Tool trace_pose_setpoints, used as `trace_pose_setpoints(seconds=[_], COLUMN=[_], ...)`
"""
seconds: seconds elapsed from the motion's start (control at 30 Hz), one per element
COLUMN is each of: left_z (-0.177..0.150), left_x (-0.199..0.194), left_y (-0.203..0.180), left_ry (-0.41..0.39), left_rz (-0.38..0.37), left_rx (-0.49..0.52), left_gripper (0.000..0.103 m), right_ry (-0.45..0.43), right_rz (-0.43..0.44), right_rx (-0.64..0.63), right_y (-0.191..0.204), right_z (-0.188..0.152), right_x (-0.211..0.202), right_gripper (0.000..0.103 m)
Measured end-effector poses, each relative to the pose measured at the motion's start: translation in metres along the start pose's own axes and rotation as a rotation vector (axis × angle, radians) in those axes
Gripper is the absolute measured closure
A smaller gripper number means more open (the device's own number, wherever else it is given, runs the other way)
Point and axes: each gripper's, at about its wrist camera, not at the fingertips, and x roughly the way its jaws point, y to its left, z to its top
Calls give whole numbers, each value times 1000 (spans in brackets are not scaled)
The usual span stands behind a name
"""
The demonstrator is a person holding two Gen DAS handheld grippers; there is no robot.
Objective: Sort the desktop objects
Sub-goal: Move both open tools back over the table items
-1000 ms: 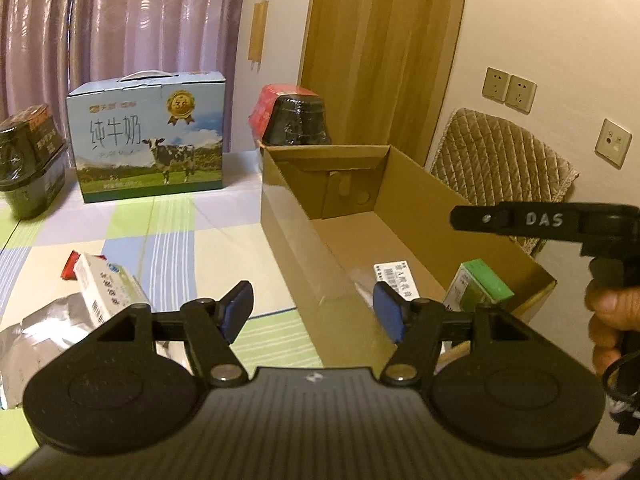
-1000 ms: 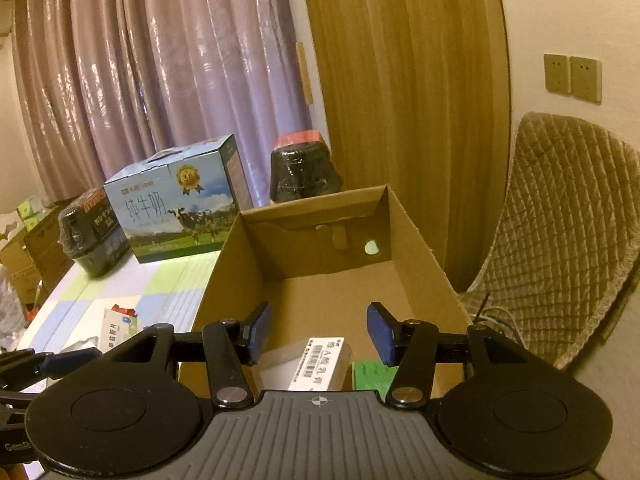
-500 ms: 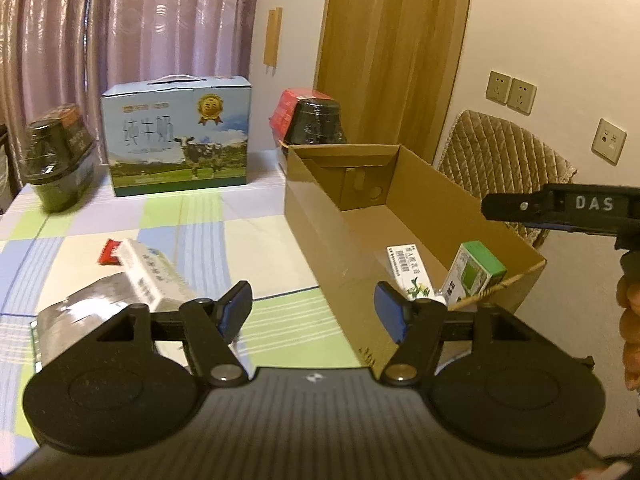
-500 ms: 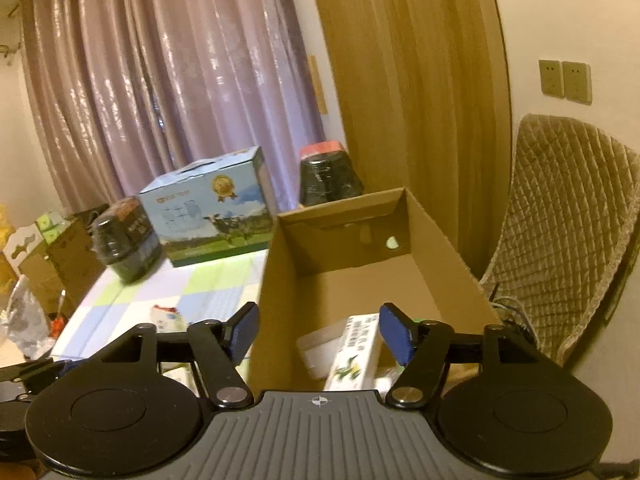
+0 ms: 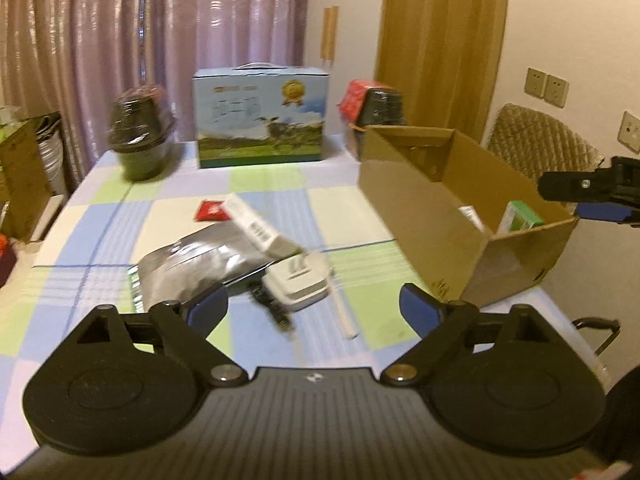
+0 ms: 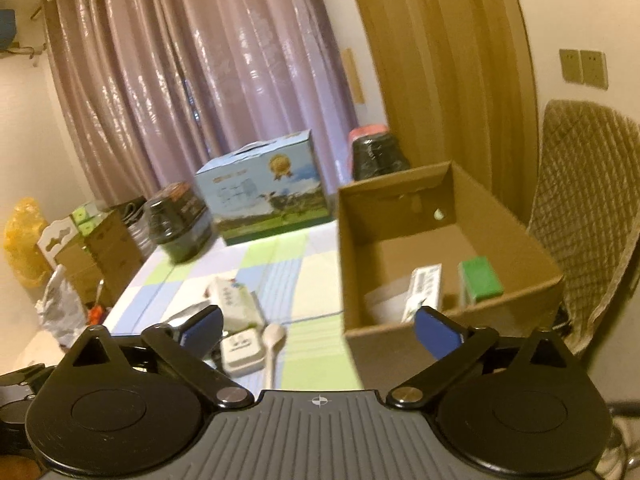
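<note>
An open cardboard box (image 5: 424, 216) stands at the table's right side and holds a green carton (image 5: 520, 220) and a white carton (image 6: 426, 290). On the table lie a silver foil bag (image 5: 188, 268), a long white carton (image 5: 260, 234), a white power adapter (image 5: 300, 284), a white spoon (image 5: 346, 316) and a red packet (image 5: 212, 210). My left gripper (image 5: 314, 310) is open and empty, above the table's near edge. My right gripper (image 6: 318, 326) is open and empty, near the box's front left corner. The adapter (image 6: 244, 350) and spoon (image 6: 274, 340) show below it.
A blue milk case (image 5: 260, 118) stands at the table's back. Dark wrapped containers stand at the back left (image 5: 140, 140) and behind the box (image 5: 376, 104). A quilted chair (image 6: 584, 216) is right of the box. Cardboard boxes and bags (image 6: 92, 248) sit left of the table.
Both grippers have pulled back and away from the box, and both have opened wider. The left view swung left, so the loose items on the table now lie ahead of it.
</note>
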Motion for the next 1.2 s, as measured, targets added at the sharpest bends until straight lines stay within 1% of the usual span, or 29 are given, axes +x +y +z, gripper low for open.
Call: trace_pose_setpoints(seconds=[0.13, 0.37, 0.43, 0.6, 0.8, 1.2], left_z=[-18, -43, -46, -49, -52, -54], left_x=[-10, -19, -21, -22, -14, 3], left_y=[16, 48, 53, 61, 62, 67], left_ry=[25, 58, 61, 61, 89, 117], left_rz=[26, 87, 89, 86, 91, 92], left_rx=[-6, -59, -70, -90, -90, -94], left_gripper=[4, 3, 3, 3, 3, 3], right_ry=[33, 108, 120, 127, 159, 197], right_rz=[39, 73, 77, 72, 76, 71], right_rx=[13, -32, -43, -83, -68, -106], right_y=[12, 34, 37, 43, 42, 45], right_z=[-19, -46, -51, -64, -78, -83], right_x=[2, 14, 18, 26, 36, 54], right_gripper=[2, 2, 2, 2, 2, 2])
